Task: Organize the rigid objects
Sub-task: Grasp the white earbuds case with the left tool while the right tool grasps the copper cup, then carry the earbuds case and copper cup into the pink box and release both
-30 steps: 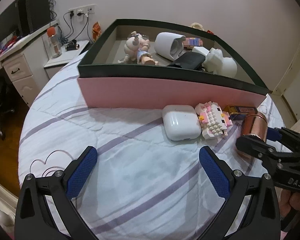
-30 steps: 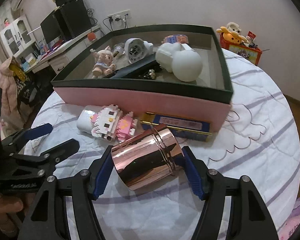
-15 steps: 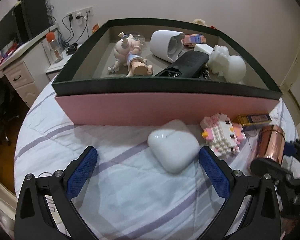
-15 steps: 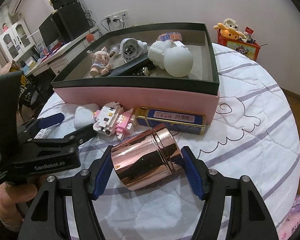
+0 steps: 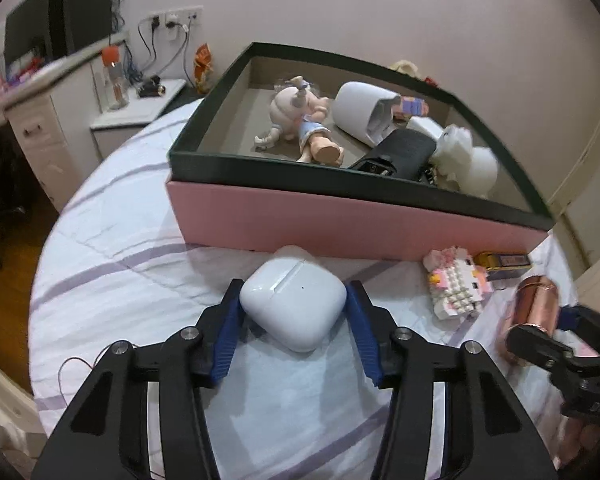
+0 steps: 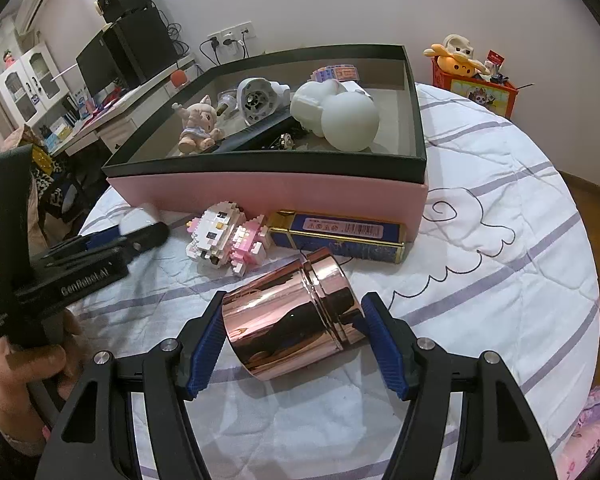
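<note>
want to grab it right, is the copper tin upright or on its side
On its side: the copper tin lies on the bedspread, lid end toward the box.

Soft, even indoor light filled both views, with only faint shadows under the objects. The rose-gold canister (image 6: 290,320) mirrored dark reflections and bright streaks. Fisheye bending curved the box rim (image 5: 364,184) and blackened the corners. In the left wrist view the desk (image 5: 40,92) and far-right edge were smeared by motion blur.
</note>
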### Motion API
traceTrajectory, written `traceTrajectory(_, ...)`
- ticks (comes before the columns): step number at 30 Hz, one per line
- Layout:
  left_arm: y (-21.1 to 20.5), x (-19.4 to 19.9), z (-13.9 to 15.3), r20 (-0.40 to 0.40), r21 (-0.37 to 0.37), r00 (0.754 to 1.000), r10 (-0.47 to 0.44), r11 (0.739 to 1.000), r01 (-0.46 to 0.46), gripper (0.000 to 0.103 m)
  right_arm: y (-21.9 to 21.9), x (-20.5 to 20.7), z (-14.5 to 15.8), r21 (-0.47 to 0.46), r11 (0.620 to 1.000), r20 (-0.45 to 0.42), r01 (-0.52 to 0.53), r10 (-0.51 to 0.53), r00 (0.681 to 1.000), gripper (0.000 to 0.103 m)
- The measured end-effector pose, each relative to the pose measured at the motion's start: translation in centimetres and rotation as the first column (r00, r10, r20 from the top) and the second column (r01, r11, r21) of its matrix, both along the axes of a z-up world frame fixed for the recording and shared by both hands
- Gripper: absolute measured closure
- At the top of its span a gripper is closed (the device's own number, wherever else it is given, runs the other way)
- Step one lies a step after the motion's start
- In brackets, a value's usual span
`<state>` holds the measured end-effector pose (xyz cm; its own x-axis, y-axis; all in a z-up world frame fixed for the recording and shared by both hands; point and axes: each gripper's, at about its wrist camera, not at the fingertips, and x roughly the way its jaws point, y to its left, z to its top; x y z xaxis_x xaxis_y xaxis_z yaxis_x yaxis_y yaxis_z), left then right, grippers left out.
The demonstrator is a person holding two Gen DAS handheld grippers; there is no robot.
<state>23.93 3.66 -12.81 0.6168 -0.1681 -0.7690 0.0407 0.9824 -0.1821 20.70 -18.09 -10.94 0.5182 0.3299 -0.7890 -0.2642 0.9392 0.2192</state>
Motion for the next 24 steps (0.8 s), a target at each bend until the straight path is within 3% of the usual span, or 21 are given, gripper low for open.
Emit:
traceTrajectory(12, 0.6, -2.4, 1.0, 0.019, -0.004, 1.000, -0.007, 1.000, 0.007, 0.052, -0.2, -0.5, 0.3, 0.013, 1.000, -0.002, 0.003, -0.003, 1.000, 0.036)
traceTrajectory(24, 1.2, -3.5, 5.4, 0.100, -0.002, 0.995, -0.025, 1.000, 0.025, 0.052, -0.5, -1.3, 2.8, 0.052, 0.999, 0.036, -0.007, 0.006, 0.999, 0.036)
